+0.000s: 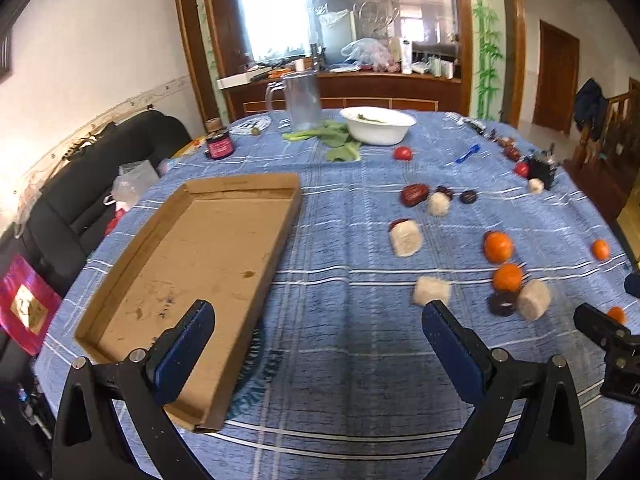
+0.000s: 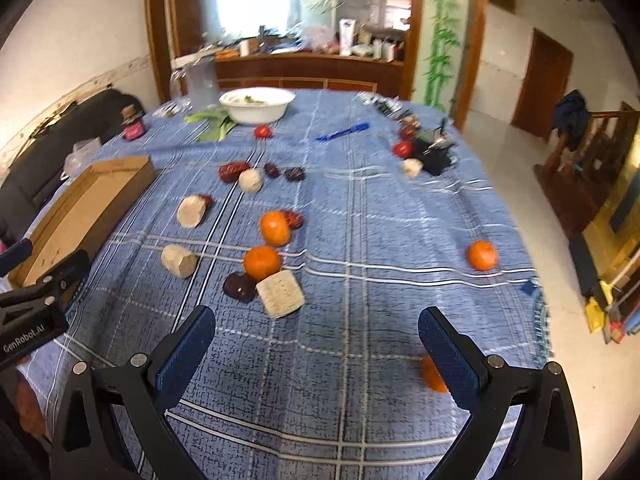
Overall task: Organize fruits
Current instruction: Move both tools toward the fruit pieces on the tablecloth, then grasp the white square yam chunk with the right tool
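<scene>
Both tools hover above the near edge of the desk [image 1: 340, 360], which is covered by a blue checked cloth. The left hand-held gripper [image 1: 318, 334] has its blue pads spread wide with nothing between them, and the right hand-held gripper [image 2: 316, 340] is just as wide and just as empty, so no fruit has been picked up at this point.

An empty cardboard tray [image 1: 192, 272] lies on the left side of the desk, its long side running from near to far. It looks like the place meant to collect the fruit, and the left tool sits right beside its near corner, handy for drops.

The fruit is scattered to the right of the tray. Two oranges [image 2: 262, 262] lie close together in the middle, with a third orange [image 2: 482, 255] well apart at the right edge and a fourth [image 2: 430, 376] partly hidden behind the right tool's right pad. Dark red dates [image 2: 233, 171] and pale beige chunks [image 2: 280, 294] lie mixed among them, one chunk touching the nearer orange. Small red tomatoes [image 2: 263, 132] sit farther back, near a white bowl [image 2: 256, 105] and some green leaves [image 2: 212, 124].

The right tool points toward the central cluster, so a first grasp there seems likely. The round oranges may roll if nudged.
</scene>
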{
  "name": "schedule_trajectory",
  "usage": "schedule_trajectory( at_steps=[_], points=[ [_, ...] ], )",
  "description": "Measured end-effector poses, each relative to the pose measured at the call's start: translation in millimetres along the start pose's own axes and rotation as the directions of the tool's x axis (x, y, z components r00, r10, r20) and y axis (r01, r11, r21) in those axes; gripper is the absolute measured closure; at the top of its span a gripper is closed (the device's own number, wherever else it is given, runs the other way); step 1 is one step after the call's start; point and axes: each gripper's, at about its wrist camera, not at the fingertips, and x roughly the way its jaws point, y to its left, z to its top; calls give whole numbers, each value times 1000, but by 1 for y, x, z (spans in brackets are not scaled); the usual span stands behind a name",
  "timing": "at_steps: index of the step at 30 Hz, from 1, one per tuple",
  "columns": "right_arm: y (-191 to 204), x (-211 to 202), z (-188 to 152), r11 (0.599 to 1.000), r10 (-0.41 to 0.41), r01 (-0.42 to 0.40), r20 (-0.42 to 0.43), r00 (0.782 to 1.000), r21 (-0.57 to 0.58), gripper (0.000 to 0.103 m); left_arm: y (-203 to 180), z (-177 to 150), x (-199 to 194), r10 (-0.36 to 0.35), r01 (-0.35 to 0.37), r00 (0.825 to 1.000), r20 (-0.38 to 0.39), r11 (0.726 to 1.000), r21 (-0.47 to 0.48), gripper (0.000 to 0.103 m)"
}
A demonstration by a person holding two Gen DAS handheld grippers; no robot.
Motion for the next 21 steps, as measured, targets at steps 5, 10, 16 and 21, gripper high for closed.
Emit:
schedule_trajectory(
  at_steps=[5, 10, 16, 21],
  points=[
    [7, 30, 5, 998, 31, -34, -48, 998, -62, 1, 11, -5, 8, 41, -41, 999, -32, 999, -4, 0],
    [15, 54, 8, 993, 50, -60, -98, 994, -104, 10, 18, -8, 17, 41, -42, 997, -70, 999, -12, 0],
    [17, 75, 10, 989, 90, -108, -168, 982, -102, 37, 13, -7, 21, 21, -20, 996, -83, 1000, 1, 0],
    [19, 74, 11, 983, 136, -155, -171, 976, -102, 68, 5, -4, 24, 5, -4, 995, -95, 1000, 11, 0]
  ],
)
